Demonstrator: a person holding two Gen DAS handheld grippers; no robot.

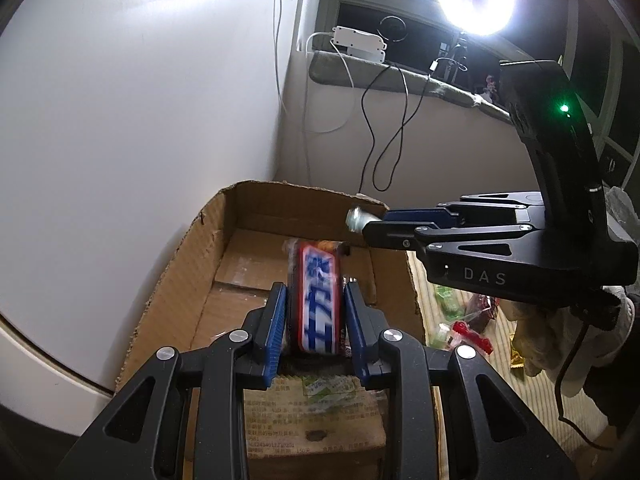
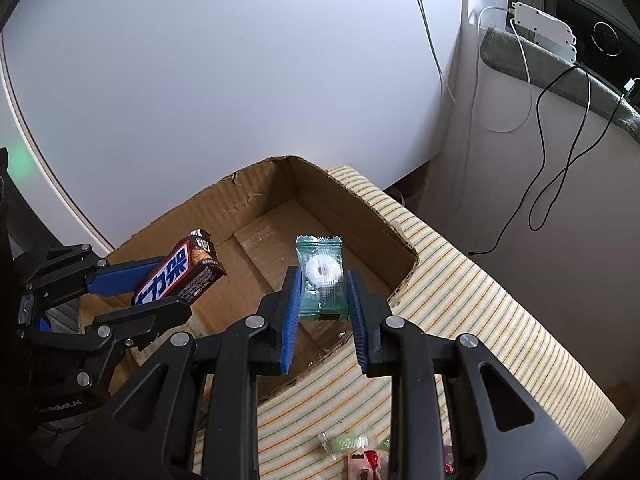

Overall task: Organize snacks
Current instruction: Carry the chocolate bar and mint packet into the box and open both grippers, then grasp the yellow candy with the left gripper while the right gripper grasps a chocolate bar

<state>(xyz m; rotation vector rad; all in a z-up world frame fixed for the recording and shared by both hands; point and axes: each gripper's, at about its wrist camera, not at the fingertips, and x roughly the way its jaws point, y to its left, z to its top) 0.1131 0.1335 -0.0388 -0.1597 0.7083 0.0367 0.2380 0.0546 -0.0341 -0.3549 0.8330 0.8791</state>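
Observation:
My left gripper [image 1: 314, 300] is shut on a Snickers bar [image 1: 317, 300] with a red, white and blue wrapper, held above the open cardboard box [image 1: 180, 280]. The bar [image 2: 176, 276] and the left gripper [image 2: 160, 284] also show in the right wrist view, over the box's left part. My right gripper [image 2: 323, 284] is shut on a green wrapped ring candy [image 2: 321, 276], held above the cardboard box [image 2: 360, 216]. The right gripper [image 1: 362, 224] shows in the left wrist view at the box's far right wall with the candy [image 1: 357, 218] at its tip.
The box floor holds a flat printed packet [image 1: 316, 412] near its front. The box stands on a striped mat [image 2: 480, 300]. Loose snacks lie on the mat to the right of the box [image 1: 468, 328] and near the bottom edge [image 2: 360, 452]. A white wall is behind; cables hang at right.

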